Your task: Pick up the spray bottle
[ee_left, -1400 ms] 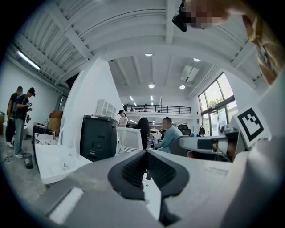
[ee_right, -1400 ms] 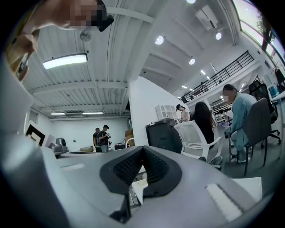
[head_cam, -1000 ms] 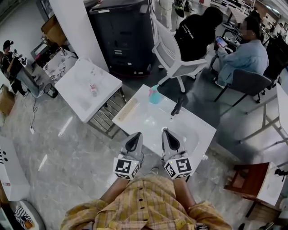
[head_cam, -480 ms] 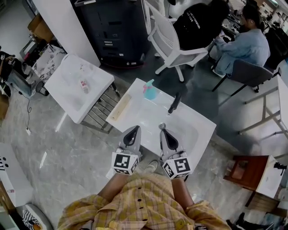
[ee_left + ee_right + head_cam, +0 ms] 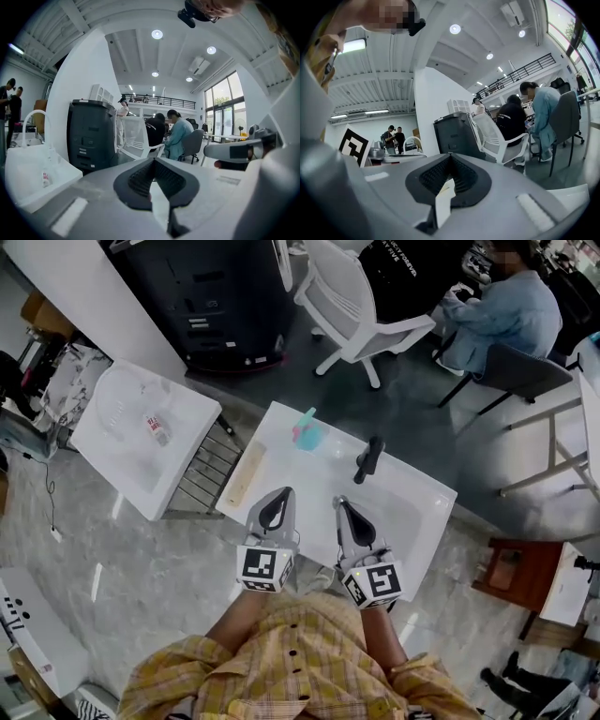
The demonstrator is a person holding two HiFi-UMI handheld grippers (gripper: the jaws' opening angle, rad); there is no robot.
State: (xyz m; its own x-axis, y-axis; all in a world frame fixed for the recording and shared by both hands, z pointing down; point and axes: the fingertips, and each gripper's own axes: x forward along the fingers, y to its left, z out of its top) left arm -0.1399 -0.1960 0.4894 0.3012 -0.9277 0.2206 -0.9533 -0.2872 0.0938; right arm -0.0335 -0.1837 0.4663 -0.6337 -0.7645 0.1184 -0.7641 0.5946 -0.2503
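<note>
Spray bottle point(image 5: 307, 432): teal, at the far edge of the table point(image 5: 417, 498), well ahead of both grippers. Left gripper point(image 5: 277, 501) and right gripper point(image 5: 343, 509): jaws pressed together, empty, above the near edge.

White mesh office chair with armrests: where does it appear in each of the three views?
Head view: the white mesh office chair is at top centre.
Left gripper view: the chair is just left of centre, at mid height.
Right gripper view: the chair is right of centre, at mid height.
Shared landmark: the large black cabinet stands directly left of it in every view.
</note>
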